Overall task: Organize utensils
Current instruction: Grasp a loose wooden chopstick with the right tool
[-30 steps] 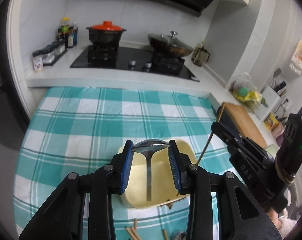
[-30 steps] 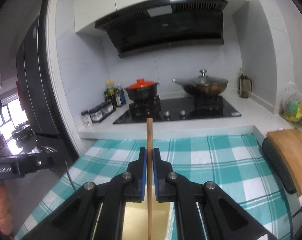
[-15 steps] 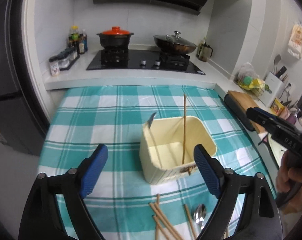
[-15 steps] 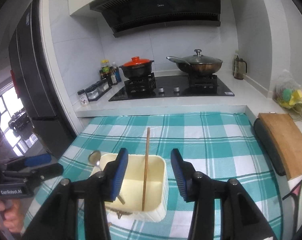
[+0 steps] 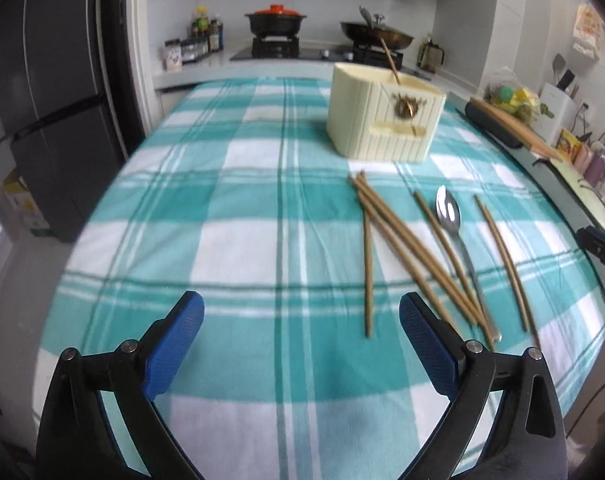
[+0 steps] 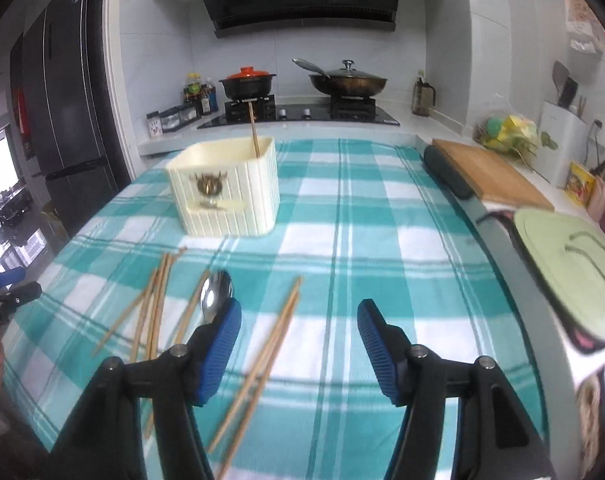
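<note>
1. both grippers have pulled back from the holder [image 5: 384,120] since a second ago: then your left gripper [image 5: 300,346] pinched a spoon over it and your right gripper [image 6: 298,350] clamped a chopstick upright; now both sit low over the near edge of the checked cloth [image 5: 222,208].
2. jaws: left has just been opening and now stands spread wide, nothing between the pads. right has just been opening too, partly spread, nothing gripped; a loose pair of chopsticks [image 6: 262,360] runs under its left pad but is not pinched.
3. meaning: both drops look done. one chopstick [image 6: 253,128] stands tilted in the holder. i can't tell from here where the dropped spoon sits; a thin handle shape shows above the holder rim in the left view, but it could be the pan's.
4. still to go, flat on the cloth in front of the holder: a fanned bundle of chopsticks [image 5: 398,240], a steel spoon [image 5: 456,236] lying among them bowl toward the holder, and the loose pair on the right side.
5. holder: cream, ribbed, boxy, open top, small metal ornament on the front, upright near the middle of the cloth, well apart from both grippers.
6. judgement: you're early in the job, next pick is likely one item per hand. chopsticks overlap, so expect neighbours to drag.
</note>
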The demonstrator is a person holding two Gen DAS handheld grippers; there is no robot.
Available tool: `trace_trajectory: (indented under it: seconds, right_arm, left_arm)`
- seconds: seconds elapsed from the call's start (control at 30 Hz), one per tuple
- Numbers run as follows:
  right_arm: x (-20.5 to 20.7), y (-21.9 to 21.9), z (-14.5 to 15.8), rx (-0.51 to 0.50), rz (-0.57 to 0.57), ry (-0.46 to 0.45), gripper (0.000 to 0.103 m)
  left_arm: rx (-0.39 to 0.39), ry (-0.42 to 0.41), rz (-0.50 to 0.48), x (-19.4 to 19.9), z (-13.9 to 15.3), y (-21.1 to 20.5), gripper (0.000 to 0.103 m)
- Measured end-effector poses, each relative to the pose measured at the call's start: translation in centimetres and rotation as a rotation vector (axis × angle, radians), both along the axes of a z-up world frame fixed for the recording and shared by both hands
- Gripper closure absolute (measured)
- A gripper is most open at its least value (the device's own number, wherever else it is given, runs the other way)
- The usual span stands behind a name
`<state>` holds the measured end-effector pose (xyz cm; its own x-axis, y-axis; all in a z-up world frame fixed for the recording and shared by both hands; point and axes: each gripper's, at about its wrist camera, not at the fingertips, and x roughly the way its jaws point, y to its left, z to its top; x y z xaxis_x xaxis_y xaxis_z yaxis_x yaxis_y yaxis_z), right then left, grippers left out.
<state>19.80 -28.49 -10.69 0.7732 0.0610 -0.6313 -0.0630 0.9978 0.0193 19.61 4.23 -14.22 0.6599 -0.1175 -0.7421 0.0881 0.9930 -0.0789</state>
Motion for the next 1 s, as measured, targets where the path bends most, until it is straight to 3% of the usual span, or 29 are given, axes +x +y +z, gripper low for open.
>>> trace_trajectory:
  seconds: [0.13,0.23,0.6,0.77,1.0]
  right_arm:
    - [-5.0,0.6,-4.4,0.001,-0.048,0.02,0.041]
    - [-6.5,1.2,-6.5,-0.003,-0.032,0.06,0.041]
    - [-7.3,1.3,-7.7,0.026,-0.055,0.073,0.042]
    - [-6.0,1.3,-8.4,0.067,-0.041,0.137,0.062]
    - [-3.0,1.8,-8.8,0.145,-0.018,0.193,0.073]
  left_arm:
    - [0.017,0.028,0.003,-2.0,-2.4,-1.7,0.004]
    - [0.023,0.028,0.008,-2.9,-2.9,-2.5,0.001]
    - [0.007,0.059,0.051,-3.5,-3.4,-2.9,0.001]
    - [-0.014,0.068,0.071,-3.5,-3.7,-2.5,0.001]
    - [0.015,0.073,0.062,-3.4,-4.1,-2.9,0.001]
